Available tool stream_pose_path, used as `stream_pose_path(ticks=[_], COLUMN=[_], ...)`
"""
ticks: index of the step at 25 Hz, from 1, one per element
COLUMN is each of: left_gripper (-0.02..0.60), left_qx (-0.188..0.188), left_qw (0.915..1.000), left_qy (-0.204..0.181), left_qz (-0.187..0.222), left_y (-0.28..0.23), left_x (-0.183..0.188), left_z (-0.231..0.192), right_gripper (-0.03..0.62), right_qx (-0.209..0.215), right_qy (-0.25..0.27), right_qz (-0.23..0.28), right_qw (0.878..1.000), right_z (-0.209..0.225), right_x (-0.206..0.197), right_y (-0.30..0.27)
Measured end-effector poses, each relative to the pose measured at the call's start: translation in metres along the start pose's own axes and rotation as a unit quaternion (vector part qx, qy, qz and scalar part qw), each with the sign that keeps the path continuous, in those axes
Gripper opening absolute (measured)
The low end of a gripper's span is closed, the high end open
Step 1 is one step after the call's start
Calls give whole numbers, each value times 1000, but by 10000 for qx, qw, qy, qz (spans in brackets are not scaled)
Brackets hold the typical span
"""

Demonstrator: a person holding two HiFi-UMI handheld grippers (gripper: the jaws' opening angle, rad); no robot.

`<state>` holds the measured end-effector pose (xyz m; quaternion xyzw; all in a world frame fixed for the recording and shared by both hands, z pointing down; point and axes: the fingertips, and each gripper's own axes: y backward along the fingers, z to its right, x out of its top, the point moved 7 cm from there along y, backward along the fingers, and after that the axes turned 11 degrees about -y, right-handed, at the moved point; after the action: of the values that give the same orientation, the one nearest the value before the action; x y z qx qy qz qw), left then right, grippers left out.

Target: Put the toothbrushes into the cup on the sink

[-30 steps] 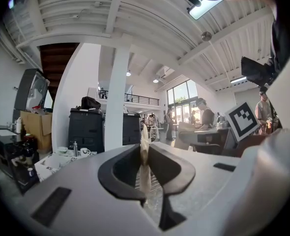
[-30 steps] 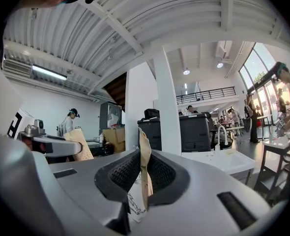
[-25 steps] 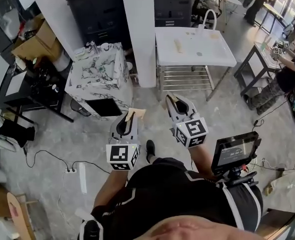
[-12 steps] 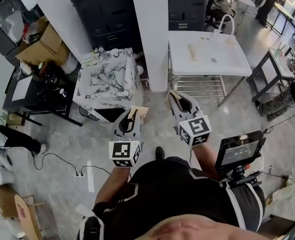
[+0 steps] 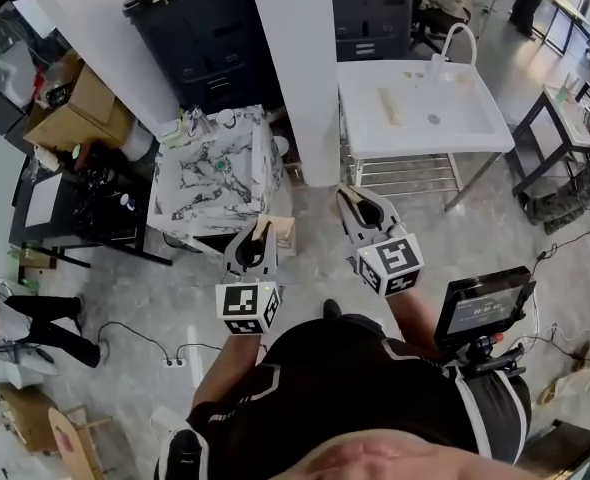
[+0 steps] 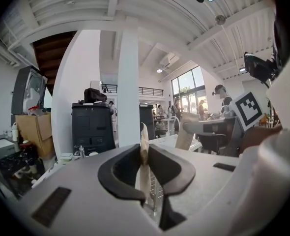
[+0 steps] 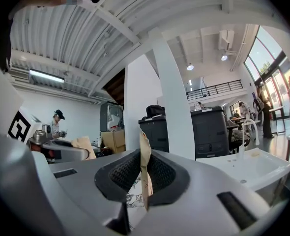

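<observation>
In the head view my left gripper (image 5: 259, 227) is shut on a flat tan toothbrush pack (image 5: 278, 231), which stands on edge between the jaws (image 6: 143, 167). My right gripper (image 5: 355, 208) is likewise shut on a second tan pack (image 5: 348, 197), clamped upright between its ribbed pads (image 7: 145, 168). Both are held level above the grey floor. Ahead stand a marble-patterned counter (image 5: 215, 168) with small containers at its far edge, and a white sink table (image 5: 415, 128) with a faucet (image 5: 455, 40). I cannot pick out the cup.
A white pillar (image 5: 295, 68) stands between the counter and the sink table. Dark cabinets (image 5: 205, 38) lie behind, a black table (image 5: 75, 203) and cardboard boxes (image 5: 70, 98) at left. A monitor on a stand (image 5: 485, 308) is at my right, cables and a power strip (image 5: 180, 361) on the floor.
The counter, pillar and sink table have slid down the head view and look nearer. Both grippers keep the same hold on their packs.
</observation>
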<state>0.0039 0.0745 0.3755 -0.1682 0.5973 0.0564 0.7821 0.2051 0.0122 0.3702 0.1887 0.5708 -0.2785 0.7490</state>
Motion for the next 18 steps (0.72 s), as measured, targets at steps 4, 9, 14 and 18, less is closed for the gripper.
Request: stream_pose_path(ticks=[4,9,14,18], left_gripper=[54,54,54,54], left_qx=[-31,169,333,365], left_qw=[10000,9998,9994,9993], left_qy=[-74,-98,-37,-53], left_qz=[-12,-23,17,119], left_y=[-11,-16,-12,-19], left_x=[3,1,5,1], left_z=[-11,-35,-52,-77], right_gripper=[49,48,48,48], right_qx=[33,170,277,302], right_qy=[-72,-29,-14,66], right_qz=[-3,29,91,108], right_qw=[10000,9998,9996,9995], right_z=[5,3,-7,-16], right_x=[1,6,14,13], right_y=[-16,-42,-52,-75])
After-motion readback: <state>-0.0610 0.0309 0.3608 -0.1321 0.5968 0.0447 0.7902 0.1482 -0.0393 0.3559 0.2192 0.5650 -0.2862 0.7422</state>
